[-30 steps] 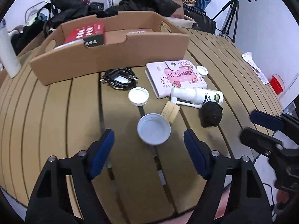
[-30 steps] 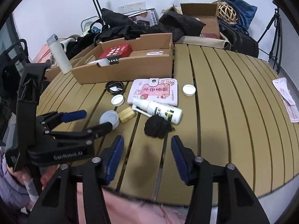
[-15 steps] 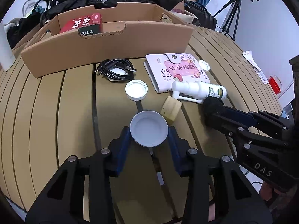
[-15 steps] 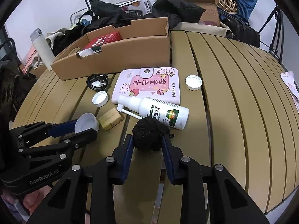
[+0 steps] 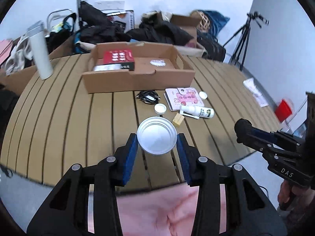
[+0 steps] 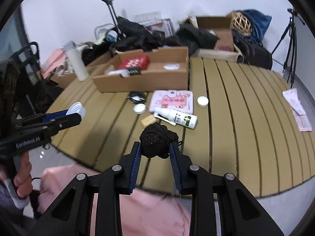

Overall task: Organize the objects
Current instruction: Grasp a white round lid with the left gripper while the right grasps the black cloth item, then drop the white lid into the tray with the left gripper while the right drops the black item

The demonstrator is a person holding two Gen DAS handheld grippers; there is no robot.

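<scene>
My left gripper (image 5: 157,137) is shut on a round white lid (image 5: 157,135), held above the slatted table's near edge; the lid (image 6: 75,108) also shows in the right wrist view. My right gripper (image 6: 155,146) is shut on a black bundle of fabric (image 6: 157,142), lifted off the table; that bundle (image 5: 242,127) appears at the right of the left wrist view. Left on the table are a pink wallet (image 5: 184,99), a white spray bottle (image 5: 197,112), a wooden block (image 5: 178,119), two small white caps (image 5: 160,108) (image 5: 203,95) and a black cable (image 5: 148,96).
An open cardboard box (image 5: 137,78) stands at the back of the wooden table (image 5: 69,127), with a red packet (image 5: 118,58) inside. A tall white bottle (image 5: 40,53) stands at the far left. Papers (image 6: 297,106) lie at the right. Bags and a tripod (image 5: 243,41) crowd the back.
Both grippers closed, the left on the white lid and the right on the black bundle, then rose and drew back from the table with them.
</scene>
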